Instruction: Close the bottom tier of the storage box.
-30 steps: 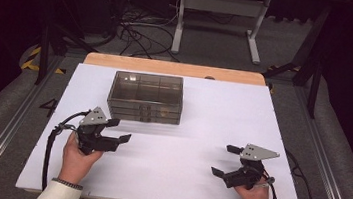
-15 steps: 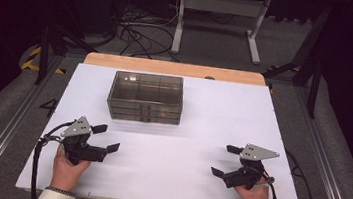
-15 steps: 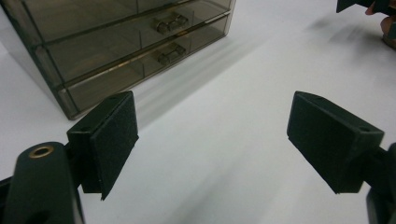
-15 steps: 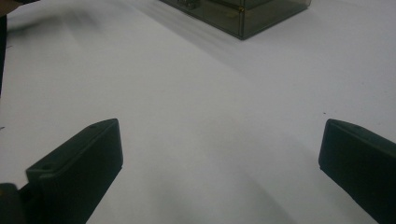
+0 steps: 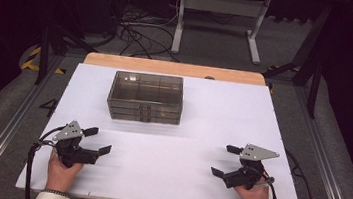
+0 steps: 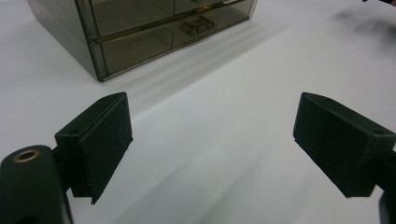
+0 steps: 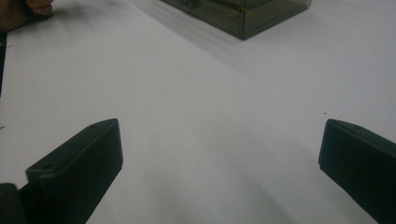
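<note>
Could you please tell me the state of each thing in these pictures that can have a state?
drawer box: translucent smoky plastic, upright on the table, its drawers pushed in.
left gripper: jaws have just been opening, now wide apart, nothing between them, held low near the table's front edge.
right gripper: jaws wide apart, nothing between them, held low near the table's front edge.
table: white top, bare between grippers and box.
</note>
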The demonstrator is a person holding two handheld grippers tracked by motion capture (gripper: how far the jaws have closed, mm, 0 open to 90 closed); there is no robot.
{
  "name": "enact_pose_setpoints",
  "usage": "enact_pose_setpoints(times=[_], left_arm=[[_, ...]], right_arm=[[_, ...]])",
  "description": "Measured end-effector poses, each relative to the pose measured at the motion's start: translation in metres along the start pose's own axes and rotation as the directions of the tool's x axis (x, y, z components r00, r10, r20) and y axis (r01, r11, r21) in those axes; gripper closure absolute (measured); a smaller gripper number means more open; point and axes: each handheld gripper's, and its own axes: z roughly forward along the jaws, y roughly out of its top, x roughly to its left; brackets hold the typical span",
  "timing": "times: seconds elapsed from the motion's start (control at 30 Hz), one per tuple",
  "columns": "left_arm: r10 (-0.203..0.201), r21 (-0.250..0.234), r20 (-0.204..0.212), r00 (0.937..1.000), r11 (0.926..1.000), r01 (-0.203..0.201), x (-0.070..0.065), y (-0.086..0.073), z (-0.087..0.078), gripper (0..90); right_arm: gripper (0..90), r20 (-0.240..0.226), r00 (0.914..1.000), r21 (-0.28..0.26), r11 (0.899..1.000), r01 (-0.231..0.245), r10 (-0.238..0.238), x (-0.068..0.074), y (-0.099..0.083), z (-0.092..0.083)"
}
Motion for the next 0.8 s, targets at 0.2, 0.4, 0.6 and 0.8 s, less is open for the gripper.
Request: enact_pose_setpoints(times=[0.2, 0.4, 0.6, 0.8], left_arm=[[-0.023, 0.009, -0.009, 0.9997, 0.9997, 0.023, 0.0032, -0.0039, 0.0006, 9.7], [0.001, 0.034, -0.014, 0.9999, 0.9994, 0.0, 0.0, -0.0031, 0.006, 9.4], [0.004, 0.042, -0.017, 0.9998, 0.9991, -0.004, -0.001, -0.0032, 0.007, 9.0], [-0.011, 0.022, -0.036, 0.9993, 0.9997, 0.012, -0.0018, -0.0037, 0.0049, 6.8]], right_arm=[[0.3, 0.0, 1.0, 0.0, 1.0, -0.001, 0.001, 0.0, -0.0002, -0.0001], [0.3, 0.0, 1.0, -0.002, 1.0, -0.001, 0.001, 0.0001, -0.0002, -0.0003], [0.2, -0.002, 0.9999, -0.011, 1.0, -0.011, 0.011, 0.0004, -0.0002, -0.0014], [0.2, -0.002, 0.9999, -0.009, 1.0, -0.011, 0.011, 0.0005, -0.0002, -0.0012]])
